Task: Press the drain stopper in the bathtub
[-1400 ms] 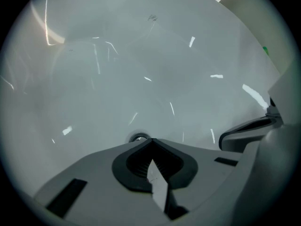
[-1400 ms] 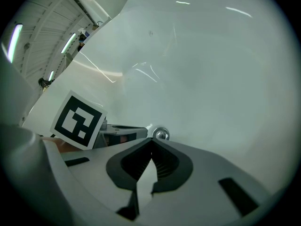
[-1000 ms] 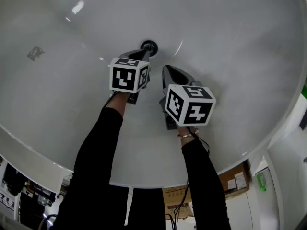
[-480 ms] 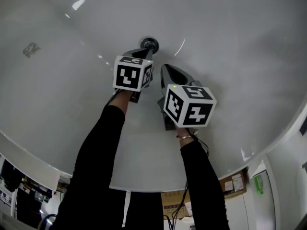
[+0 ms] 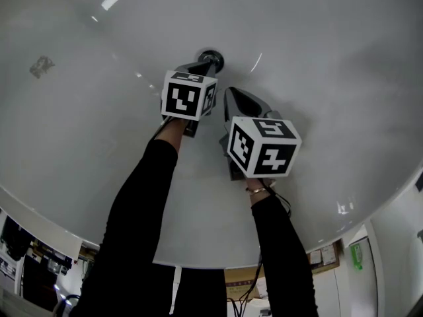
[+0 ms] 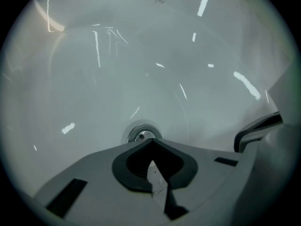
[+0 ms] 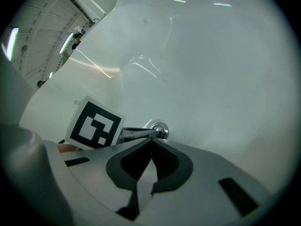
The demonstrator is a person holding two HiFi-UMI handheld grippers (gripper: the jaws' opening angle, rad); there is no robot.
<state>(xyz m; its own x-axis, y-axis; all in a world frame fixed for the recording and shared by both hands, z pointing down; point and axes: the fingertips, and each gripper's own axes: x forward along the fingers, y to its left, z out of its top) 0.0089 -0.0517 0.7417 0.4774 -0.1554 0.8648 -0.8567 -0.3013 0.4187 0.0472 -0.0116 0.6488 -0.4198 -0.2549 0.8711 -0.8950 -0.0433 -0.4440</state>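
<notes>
Closed tip to tip and holding nothing, the fingers of my left gripper [image 5: 206, 67] sit right against the drain stopper [image 5: 213, 59] on the far floor of the bathtub [image 5: 317, 58]. My right gripper [image 5: 231, 95], fingers likewise shut and empty, hovers just near-right, apart from the stopper.

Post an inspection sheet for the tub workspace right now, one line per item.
Surface: white bathtub, glossy with light glints; no water seen.
Job's things: chrome drain stopper in the tub floor, just past the left gripper's tip.
Clutter: one small grey mark on the tub wall; nothing else seen.
Grippers: left gripper shut, empty, tip at the stopper, contact not certain; right gripper shut, empty, beside it and short of the stopper.
Cables: thin dark cord by the right wrist.
Surroundings: cardboard box beyond the tub rim.
</notes>
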